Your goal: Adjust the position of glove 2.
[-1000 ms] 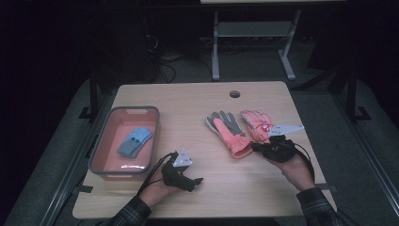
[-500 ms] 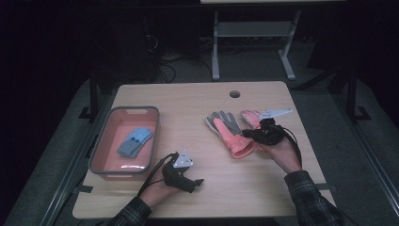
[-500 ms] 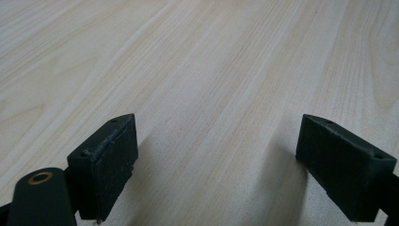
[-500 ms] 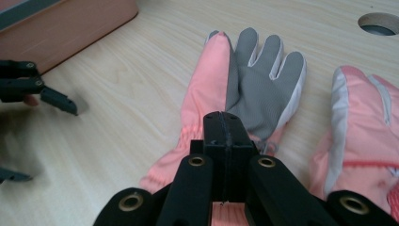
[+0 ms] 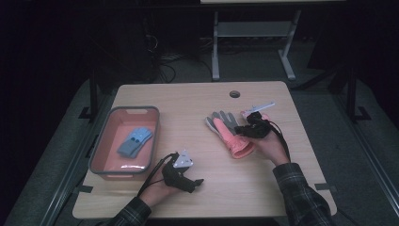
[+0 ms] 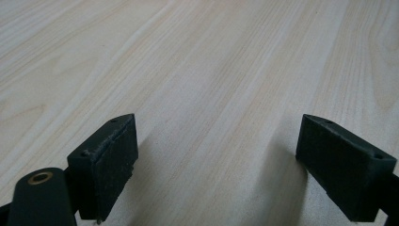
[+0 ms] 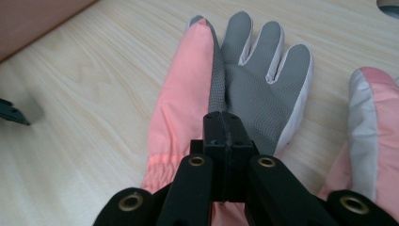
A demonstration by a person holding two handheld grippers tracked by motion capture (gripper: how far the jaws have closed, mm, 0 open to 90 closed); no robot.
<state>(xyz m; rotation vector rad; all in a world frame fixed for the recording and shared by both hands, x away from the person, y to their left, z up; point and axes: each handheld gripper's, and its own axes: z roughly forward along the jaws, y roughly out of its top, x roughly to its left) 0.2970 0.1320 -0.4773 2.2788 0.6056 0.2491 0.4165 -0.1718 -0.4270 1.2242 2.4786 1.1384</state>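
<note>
At nine o'clock on the wooden table (image 5: pixel 197 101) sits a pink tray (image 5: pixel 101 146) with a folded blue glove (image 5: pixel 135 141) lying inside it. At six o'clock the left gripper (image 5: pixel 196 181) rests low on the bare tabletop, its jaws spread wide apart with nothing between them and its pads (image 6: pixel 113 165) clear of any object. Toward three o'clock lies a pink and grey glove (image 5: pixel 228 132), palm up, its fingers pointing to twelve o'clock and its cuff toward the person. The right gripper (image 7: pixel 227 123) hangs directly above that glove's palm, its jaws pressed flat together and empty, not pinching the fabric. A second pink glove (image 7: pixel 371 141) lies just beside the first, at its three o'clock side, partly under the hand that carries the right gripper. The likely step in hand is a pickup of the palm-up glove for the tray. The risk from here is plain: clenched jaws would merely push or crumple the soft fabric and slide the glove across the smooth wood. A careless bite could also snag the neighbouring glove, or catch a single thin layer that slips free mid-carry.
</note>
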